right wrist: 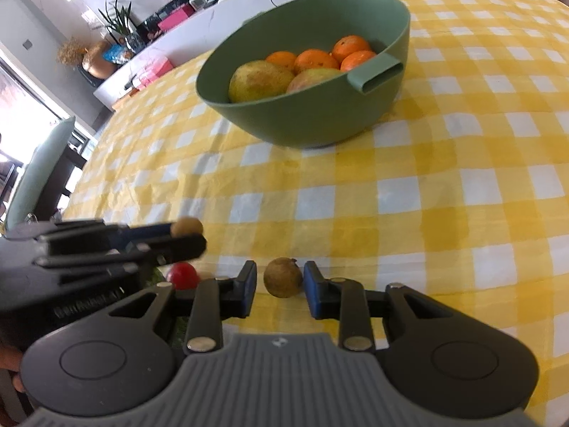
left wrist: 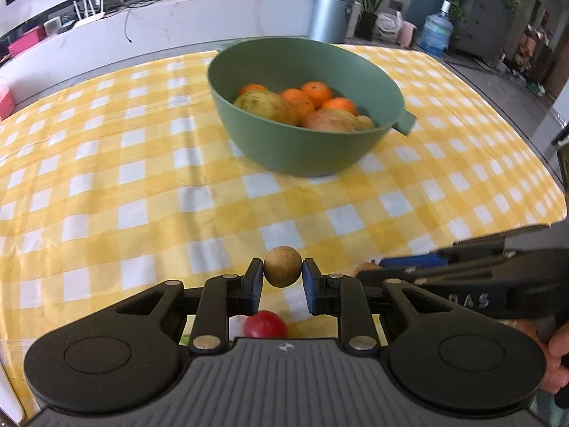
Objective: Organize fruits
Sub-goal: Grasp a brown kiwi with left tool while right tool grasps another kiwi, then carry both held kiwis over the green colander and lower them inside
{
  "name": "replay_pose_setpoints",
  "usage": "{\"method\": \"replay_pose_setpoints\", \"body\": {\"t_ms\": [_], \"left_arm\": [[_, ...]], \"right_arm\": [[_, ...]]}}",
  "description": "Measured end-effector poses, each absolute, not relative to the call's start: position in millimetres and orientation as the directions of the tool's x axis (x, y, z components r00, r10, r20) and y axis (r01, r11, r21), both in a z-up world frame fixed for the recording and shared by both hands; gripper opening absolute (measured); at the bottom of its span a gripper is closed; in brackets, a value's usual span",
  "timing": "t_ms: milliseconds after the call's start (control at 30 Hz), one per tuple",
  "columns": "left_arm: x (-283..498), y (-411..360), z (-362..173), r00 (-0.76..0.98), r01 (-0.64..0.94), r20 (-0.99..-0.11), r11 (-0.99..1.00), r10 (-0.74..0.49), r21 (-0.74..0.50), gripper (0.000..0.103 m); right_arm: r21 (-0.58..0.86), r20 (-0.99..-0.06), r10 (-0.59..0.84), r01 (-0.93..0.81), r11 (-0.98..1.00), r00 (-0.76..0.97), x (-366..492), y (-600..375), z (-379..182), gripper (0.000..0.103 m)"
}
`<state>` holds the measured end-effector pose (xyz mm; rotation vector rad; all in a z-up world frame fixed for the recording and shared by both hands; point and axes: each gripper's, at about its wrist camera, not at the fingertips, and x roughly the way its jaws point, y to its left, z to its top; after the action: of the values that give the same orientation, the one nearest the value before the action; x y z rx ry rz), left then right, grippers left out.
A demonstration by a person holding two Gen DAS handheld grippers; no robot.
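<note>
My left gripper [left wrist: 283, 270] is shut on a small round brown fruit [left wrist: 282, 266] and holds it above the checked cloth; it also shows in the right wrist view [right wrist: 186, 227]. My right gripper [right wrist: 280, 279] is open around a second small brown fruit [right wrist: 282, 277] that lies on the cloth, with gaps on both sides. A red round fruit [left wrist: 265, 324] lies below the left gripper; it shows in the right wrist view too [right wrist: 183, 275]. The green bowl [left wrist: 270, 142] ahead holds several oranges [left wrist: 316, 93] and yellow-green pears [right wrist: 258, 80].
The table carries a yellow and white checked cloth [left wrist: 142, 195]. The right gripper's body [left wrist: 480, 277] is close on the left gripper's right. The cloth's right edge [left wrist: 558, 192] drops off. A white counter, bin and plants stand behind the table.
</note>
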<state>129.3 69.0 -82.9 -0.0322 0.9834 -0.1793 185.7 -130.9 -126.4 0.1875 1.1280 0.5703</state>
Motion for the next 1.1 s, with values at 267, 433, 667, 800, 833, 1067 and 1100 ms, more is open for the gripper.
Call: {"method": "replay_pose_setpoints", "body": {"t_ms": [267,433,667,800,833,1067,1100], "left_arm": [[130.0,71.7,-73.7,0.597,0.123,-0.785,0.985,-0.168,-0.117,0.026],[131.3,72.0,-62.7,0.646,0.124,-0.742,0.984,-0.177,-0.127,0.026],[140.5,74.6,-47.8,0.723,0.09,-0.671,0.986,-0.163,-0.142,0.026],[151.3,72.5,-43.8,0.733,0.094,-0.66,0.986,-0.164,-0.141,0.026],[154.7,71.7,-43.3,0.733,0.097,-0.66,0.985,-0.167,-0.142,0.026],[175.7,61.6,-43.9,0.733,0.139,-0.653,0.982,-0.191,-0.131,0.026],[179.7,60.9,-43.8,0.733,0.139,-0.653,0.982,-0.191,-0.132,0.026]], "right_arm": [[0.401,-0.8,0.509,-0.35,0.847,0.318,183.6,-127.5,-123.4,0.021],[0.368,-0.774,0.508,-0.386,0.846,0.377,179.3,-127.3,-107.1,0.021],[0.174,-0.702,0.442,-0.467,0.867,0.559,172.1,-122.7,-75.8,0.021],[0.108,-0.664,0.424,-0.483,0.869,0.616,175.0,-121.6,-65.4,0.021],[0.098,-0.658,0.42,-0.483,0.87,0.624,177.5,-120.8,-63.0,0.021],[0.023,-0.598,0.402,-0.486,0.874,0.694,194.0,-117.6,-51.9,0.021],[0.02,-0.593,0.401,-0.485,0.874,0.699,197.2,-117.5,-51.6,0.021]]}}
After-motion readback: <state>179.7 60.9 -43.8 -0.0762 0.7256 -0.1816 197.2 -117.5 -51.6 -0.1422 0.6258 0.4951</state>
